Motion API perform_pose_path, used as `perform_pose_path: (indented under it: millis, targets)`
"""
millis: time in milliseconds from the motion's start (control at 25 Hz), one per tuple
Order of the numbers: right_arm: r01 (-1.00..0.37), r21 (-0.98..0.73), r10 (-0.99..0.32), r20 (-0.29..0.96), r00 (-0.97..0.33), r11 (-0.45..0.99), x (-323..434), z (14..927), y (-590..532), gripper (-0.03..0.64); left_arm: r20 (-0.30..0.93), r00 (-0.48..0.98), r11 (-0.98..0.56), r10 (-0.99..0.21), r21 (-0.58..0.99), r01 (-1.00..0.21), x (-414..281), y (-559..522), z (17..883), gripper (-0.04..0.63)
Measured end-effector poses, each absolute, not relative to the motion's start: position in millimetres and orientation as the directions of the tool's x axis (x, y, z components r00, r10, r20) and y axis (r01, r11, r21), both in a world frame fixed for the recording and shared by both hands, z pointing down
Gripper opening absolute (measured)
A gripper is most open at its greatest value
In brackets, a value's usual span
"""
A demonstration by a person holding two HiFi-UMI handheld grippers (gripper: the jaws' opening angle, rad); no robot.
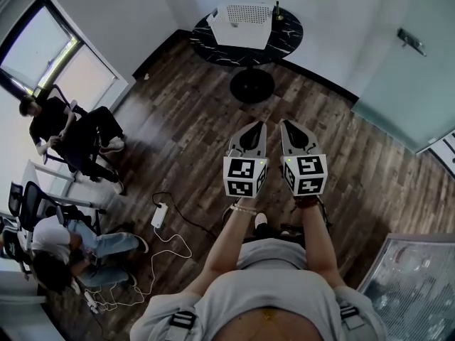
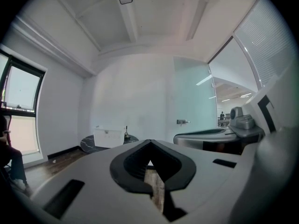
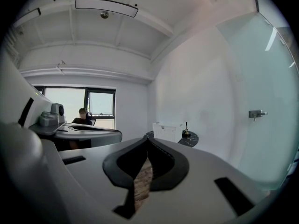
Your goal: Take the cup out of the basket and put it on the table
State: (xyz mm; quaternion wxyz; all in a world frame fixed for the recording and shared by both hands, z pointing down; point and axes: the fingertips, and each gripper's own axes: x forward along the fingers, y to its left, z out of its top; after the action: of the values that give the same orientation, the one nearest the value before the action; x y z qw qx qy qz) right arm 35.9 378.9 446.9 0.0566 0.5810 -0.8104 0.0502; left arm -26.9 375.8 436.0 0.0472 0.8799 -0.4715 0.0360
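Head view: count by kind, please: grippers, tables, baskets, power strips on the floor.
grippers: 2 (left gripper, right gripper)
table: 1
basket: 1
power strip: 1
total: 5

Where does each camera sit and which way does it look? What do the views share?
Head view: on the person's head, looking steeply down at the floor; forearms, left gripper and right gripper show.
Left gripper view: on the left gripper, looking along its shut fingers toward the basket; right gripper at right.
Right gripper view: on the right gripper, facing likewise; left gripper at left.
Shared: the basket on the table.
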Motion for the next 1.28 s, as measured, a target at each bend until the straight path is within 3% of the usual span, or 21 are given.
perform_pose_path:
  millis: [840,1280]
  targets:
    - [-0.96,-0.011,-0.946,0.171,-0.277,0.279,9.1,451.0,354.3,0.009,0.139,0.582,-0.577,-0.801,0.079,-0.813,-53.9,347.2,445.3,0.006]
    - [-0.948,-0.031,-0.93,0.186,-0.317,0.317,5.0,459.4,308.1,0.009,0.158,0.556,-0.55,-0.816,0.081,-0.831,-53.8,305.2,451.8,0.006]
